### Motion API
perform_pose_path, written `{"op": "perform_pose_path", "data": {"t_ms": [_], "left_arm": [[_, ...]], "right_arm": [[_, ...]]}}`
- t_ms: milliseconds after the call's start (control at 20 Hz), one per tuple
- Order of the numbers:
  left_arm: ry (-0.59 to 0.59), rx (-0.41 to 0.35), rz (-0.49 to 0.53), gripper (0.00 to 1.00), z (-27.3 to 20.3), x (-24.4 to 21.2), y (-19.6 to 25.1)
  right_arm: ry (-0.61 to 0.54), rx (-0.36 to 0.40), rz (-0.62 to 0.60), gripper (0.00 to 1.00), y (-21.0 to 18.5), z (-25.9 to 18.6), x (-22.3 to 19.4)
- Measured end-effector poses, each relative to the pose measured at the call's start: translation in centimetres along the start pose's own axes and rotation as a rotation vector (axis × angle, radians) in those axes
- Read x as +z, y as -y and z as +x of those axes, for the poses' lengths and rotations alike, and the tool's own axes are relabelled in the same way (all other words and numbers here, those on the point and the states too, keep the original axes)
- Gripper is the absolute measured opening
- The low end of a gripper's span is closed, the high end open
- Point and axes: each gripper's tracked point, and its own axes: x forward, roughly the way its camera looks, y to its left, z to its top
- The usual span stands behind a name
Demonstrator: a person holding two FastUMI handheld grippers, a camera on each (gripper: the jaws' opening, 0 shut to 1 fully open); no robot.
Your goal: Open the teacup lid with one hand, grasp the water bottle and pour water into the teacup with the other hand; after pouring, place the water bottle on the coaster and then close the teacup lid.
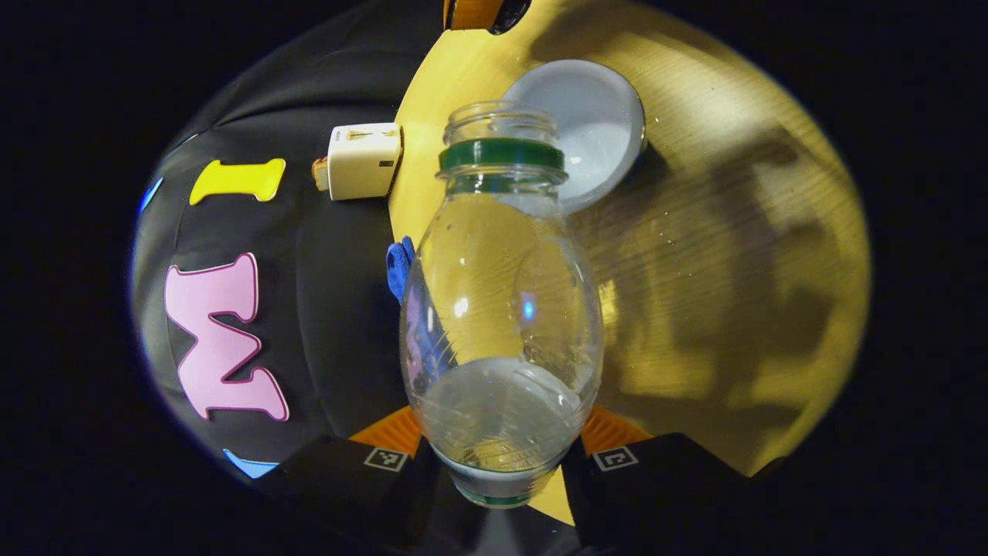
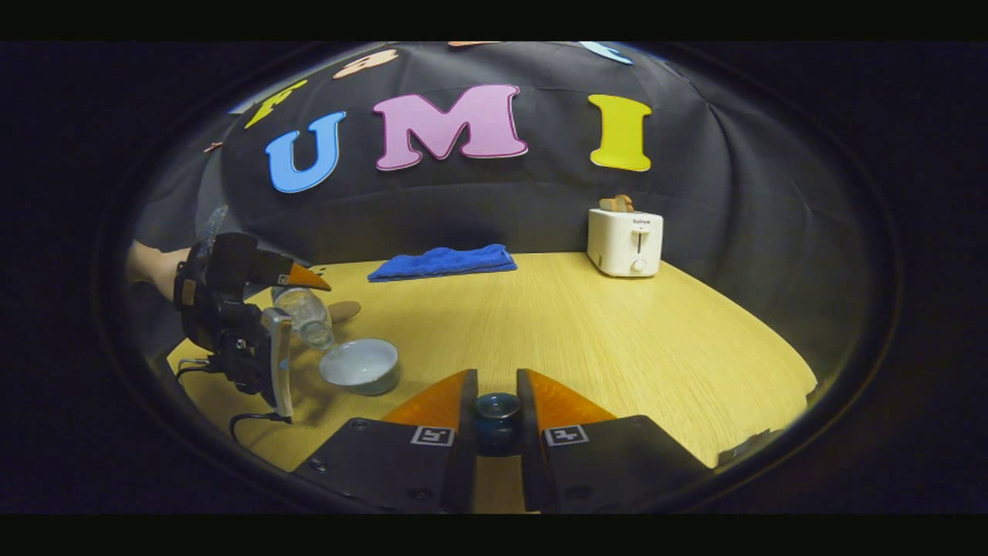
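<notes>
My left gripper (image 1: 494,463) is shut on a clear water bottle (image 1: 502,309) with a green neck ring and no cap. The bottle is tipped over, its mouth pointing at the open white teacup (image 1: 594,127) on the wooden table (image 1: 733,270). Some water lies in the bottle's base end near my fingers. In the right gripper view, the left gripper (image 2: 297,297) holds the bottle (image 2: 307,315) tilted just above the teacup (image 2: 360,364) at the far left. My right gripper (image 2: 496,401) is shut on the small dark teacup lid (image 2: 496,417), held above the table (image 2: 617,340).
A white toaster (image 2: 625,241) with bread in it stands at the table's back right, with a folded blue cloth (image 2: 444,261) at the back middle. A small brown round piece (image 2: 344,310) lies behind the teacup. A person's hand (image 2: 150,270) holds the left gripper.
</notes>
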Motion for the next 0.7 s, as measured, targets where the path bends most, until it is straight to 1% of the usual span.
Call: {"op": "perform_pose_path", "data": {"t_ms": [50, 100, 150, 350, 450, 500, 700], "left_arm": [[-0.006, 0.006, 0.014, 0.72, 0.0, -0.3, -0.2], [-0.006, 0.01, 0.029, 0.71, 0.0, -0.3, -0.4], [-0.004, 0.014, 0.043, 0.72, 0.0, -0.2, -0.6], [0.006, 0.02, 0.108, 0.71, 0.1, -0.3, -1.3], [0.005, 0.001, 0.13, 0.72, 0.3, -0.4, -1.4], [0.003, -0.007, 0.143, 0.71, 0.4, -0.4, -1.4], [0.004, -0.012, 0.206, 0.72, 1.2, 0.0, -1.9]], "right_arm": [[-0.002, 0.002, 0.0, 0.33, -0.2, -0.1, -0.1], [-0.004, 0.003, -0.001, 0.22, -0.4, -0.1, -0.2], [-0.005, 0.005, 0.003, 0.28, -0.5, -0.3, -0.2], [-0.022, 0.01, 0.005, 0.28, -0.9, -0.5, -0.9], [-0.038, -0.002, -0.004, 0.24, -0.4, -0.4, -1.2], [-0.038, -0.007, 0.003, 0.28, -0.1, -0.4, -1.2], [-0.046, -0.005, 0.033, 0.28, -0.1, -0.5, -1.3]]}}
